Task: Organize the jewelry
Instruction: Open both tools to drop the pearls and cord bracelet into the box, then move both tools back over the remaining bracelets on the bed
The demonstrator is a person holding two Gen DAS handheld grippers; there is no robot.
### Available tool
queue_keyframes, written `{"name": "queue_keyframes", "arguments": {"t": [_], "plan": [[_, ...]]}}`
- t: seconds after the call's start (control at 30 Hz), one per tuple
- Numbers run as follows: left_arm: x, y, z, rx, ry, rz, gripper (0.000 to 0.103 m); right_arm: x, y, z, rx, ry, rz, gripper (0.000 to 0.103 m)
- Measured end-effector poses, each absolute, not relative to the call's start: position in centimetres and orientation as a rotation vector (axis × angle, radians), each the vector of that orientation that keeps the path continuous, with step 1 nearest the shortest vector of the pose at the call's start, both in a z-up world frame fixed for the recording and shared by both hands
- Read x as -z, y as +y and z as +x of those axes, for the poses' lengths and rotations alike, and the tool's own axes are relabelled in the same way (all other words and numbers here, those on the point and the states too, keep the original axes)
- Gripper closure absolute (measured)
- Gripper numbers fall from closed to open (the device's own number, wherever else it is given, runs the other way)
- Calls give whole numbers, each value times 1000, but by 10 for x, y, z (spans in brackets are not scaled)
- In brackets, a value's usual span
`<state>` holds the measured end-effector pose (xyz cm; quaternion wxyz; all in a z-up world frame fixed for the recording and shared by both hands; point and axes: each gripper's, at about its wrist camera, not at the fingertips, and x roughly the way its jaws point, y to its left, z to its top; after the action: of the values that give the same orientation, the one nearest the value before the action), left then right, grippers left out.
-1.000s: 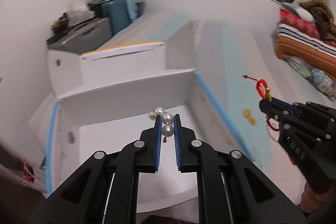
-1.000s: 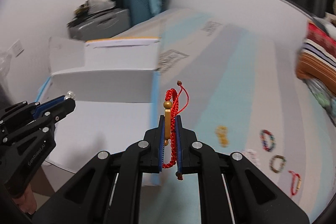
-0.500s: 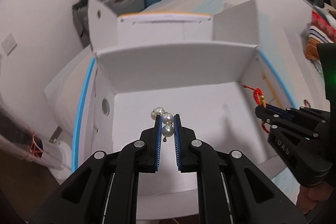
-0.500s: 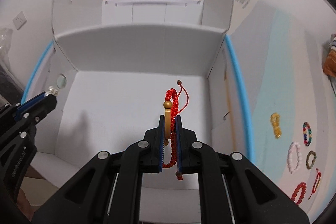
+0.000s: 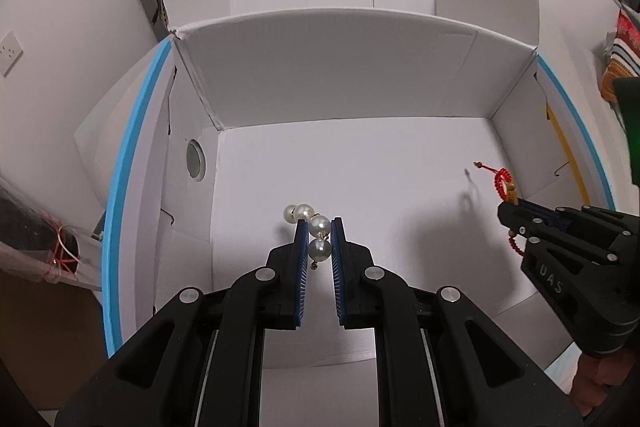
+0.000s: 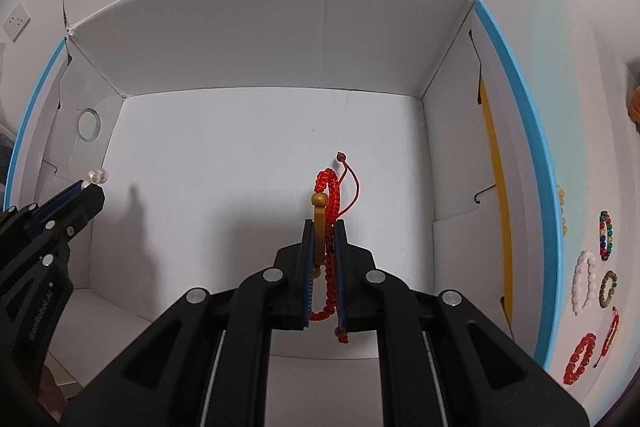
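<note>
Now you are holding both tools over the open box: left tool clamping pearls, right tool clamping the red bracelet.

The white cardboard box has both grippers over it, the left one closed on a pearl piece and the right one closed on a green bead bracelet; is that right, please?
Not quite: the right gripper is closed on a red braided cord bracelet with a gold bead, not a green one, as the right wrist view shows. The rest holds: both grippers are over the white cardboard box, and the left gripper is closed on a pearl piece.
</note>
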<state>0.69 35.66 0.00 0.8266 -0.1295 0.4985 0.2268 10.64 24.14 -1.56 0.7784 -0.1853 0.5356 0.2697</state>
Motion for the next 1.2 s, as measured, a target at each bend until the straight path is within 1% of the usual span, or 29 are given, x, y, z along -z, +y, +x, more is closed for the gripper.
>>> {"name": "queue_keyframes", "arguments": {"t": [0.03, 0.13, 0.17, 0.2, 0.23, 0.27, 0.3, 0.33, 0.37, 0.4, 0.43, 0.47, 0.5, 0.57, 0.63, 0.73, 0.77, 0.83, 0.9, 1.2], "plan": [[1, 357, 7, -487, 1064, -274, 92, 16, 246, 110, -583, 1160, -403, 92], [5, 360, 8, -488, 1072, -282, 91, 19, 253, 117, -584, 1168, -400, 92], [5, 361, 7, -490, 1074, -284, 91, 19, 254, 118, -581, 1168, -404, 90], [5, 360, 7, -493, 1076, -281, 91, 19, 254, 117, -581, 1167, -404, 86], [4, 360, 6, -497, 1074, -277, 89, 19, 254, 118, -582, 1168, -404, 75], [3, 360, 5, -503, 1072, -275, 83, 17, 253, 117, -584, 1163, -400, 68], [2, 360, 5, -510, 1070, -272, 69, 15, 253, 115, -588, 1157, -394, 66], [-1, 359, 2, -515, 1060, -272, 64, 12, 252, 114, -593, 1149, -388, 61], [-4, 358, 1, -521, 1047, -271, 55, 9, 251, 112, -599, 1142, -384, 55], [-7, 357, -1, -527, 1036, -263, 49, 4, 249, 109, -605, 1133, -383, 53], [-10, 356, -2, -531, 1030, -257, 47, -2, 248, 106, -612, 1120, -379, 49], [-13, 355, -3, -537, 1018, -250, 40, -7, 247, 104, -618, 1109, -373, 43], [-17, 355, -4, -543, 1007, -247, 34, -12, 245, 102, -621, 1095, -365, 39], [-22, 353, -8, -553, 988, -242, 30, -22, 241, 98, -618, 1070, -350, 29], [-28, 351, -10, -556, 968, -240, 23, -32, 235, 98, -622, 1047, -329, 23], [-37, 345, -15, -563, 938, -227, 18, -45, 227, 99, -605, 1001, -305, 14], [-40, 343, -17, -569, 927, -219, 15, -50, 225, 98, -601, 991, -301, 10], [-46, 339, -19, -574, 902, -201, 11, -55, 215, 100, -591, 975, -278, 8], [-52, 334, -20, -564, 880, -193, 6, -59, 206, 103, -578, 962, -271, 8], [-71, 300, -13, -511, 826, -173, 6, -75, 153, 110, -495, 894, -235, 8]]}}
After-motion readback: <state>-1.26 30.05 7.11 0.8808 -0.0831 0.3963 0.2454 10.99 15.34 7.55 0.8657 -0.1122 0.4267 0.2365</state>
